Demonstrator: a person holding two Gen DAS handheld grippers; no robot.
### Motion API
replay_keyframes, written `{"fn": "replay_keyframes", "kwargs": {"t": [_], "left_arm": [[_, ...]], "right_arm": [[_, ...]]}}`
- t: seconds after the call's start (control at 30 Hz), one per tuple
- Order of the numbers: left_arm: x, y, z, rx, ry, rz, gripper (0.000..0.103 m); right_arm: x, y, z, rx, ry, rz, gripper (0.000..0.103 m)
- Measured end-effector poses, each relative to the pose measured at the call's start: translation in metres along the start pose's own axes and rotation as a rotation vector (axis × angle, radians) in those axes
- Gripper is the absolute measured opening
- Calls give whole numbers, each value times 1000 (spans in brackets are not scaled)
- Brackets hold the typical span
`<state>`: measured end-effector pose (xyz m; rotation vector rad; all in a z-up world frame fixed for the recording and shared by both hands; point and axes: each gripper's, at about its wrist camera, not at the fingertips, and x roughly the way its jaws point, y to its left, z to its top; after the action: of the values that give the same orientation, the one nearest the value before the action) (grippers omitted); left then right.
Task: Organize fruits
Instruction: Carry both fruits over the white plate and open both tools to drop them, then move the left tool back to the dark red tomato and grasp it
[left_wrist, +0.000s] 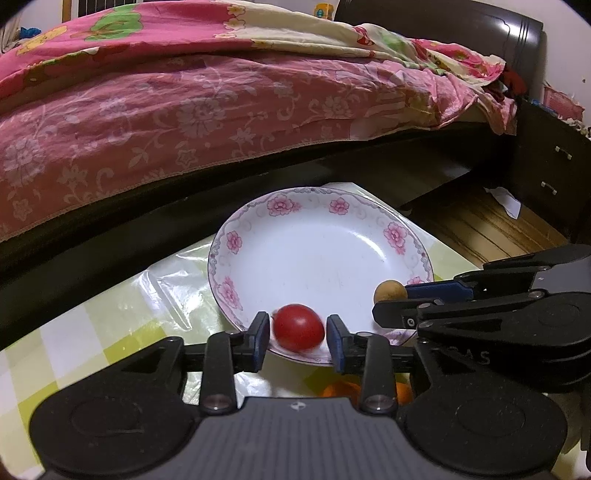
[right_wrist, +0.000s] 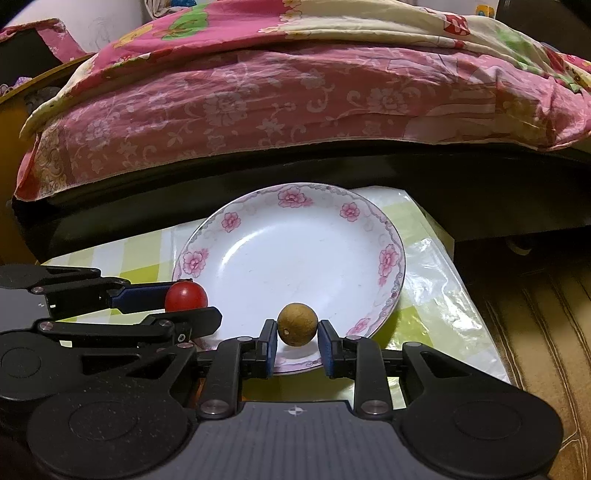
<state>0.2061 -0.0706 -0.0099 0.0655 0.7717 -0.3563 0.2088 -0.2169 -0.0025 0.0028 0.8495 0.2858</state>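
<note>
Over the near rim of a flowered white plate (left_wrist: 314, 251), at about six o'clock on it, the left gripper (left_wrist: 298, 338) frames a red tomato (left_wrist: 298, 328). The fruit is blurred and slim gaps show beside both pads, so whether the grip is clenched cannot be told. At the plate's four o'clock in that view, the right gripper (right_wrist: 297, 341) grasps a small brown round fruit (right_wrist: 297, 324) between its blue pads. The plate sits on a green checked tablecloth (left_wrist: 92, 343) under clear plastic, beside a bed (right_wrist: 258, 96) with pink covers. Something orange (left_wrist: 341, 391) peeks out beneath the left gripper.
</note>
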Motion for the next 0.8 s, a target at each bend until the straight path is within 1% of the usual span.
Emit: {"fn": "replay_keyframes", "kwargs": {"t": [0.1, 0.2, 0.33, 0.5, 0.8], "left_arm": [[-1, 0, 0, -5, -3, 5, 47], [-2, 1, 1, -14, -4, 17, 51], [-8, 3, 3, -24, -18, 19, 51], [-18, 2, 3, -16, -28, 14, 51], [-35, 4, -5, -12, -15, 10, 52]], "right_arm": [[-1, -1, 1, 2, -4, -3, 24], [-1, -1, 1, 4, -7, -7, 26], [-5, -2, 1, 7, -25, -18, 33], [-11, -3, 1, 10, -39, -19, 33], [-22, -4, -5, 14, -44, -15, 33]]}}
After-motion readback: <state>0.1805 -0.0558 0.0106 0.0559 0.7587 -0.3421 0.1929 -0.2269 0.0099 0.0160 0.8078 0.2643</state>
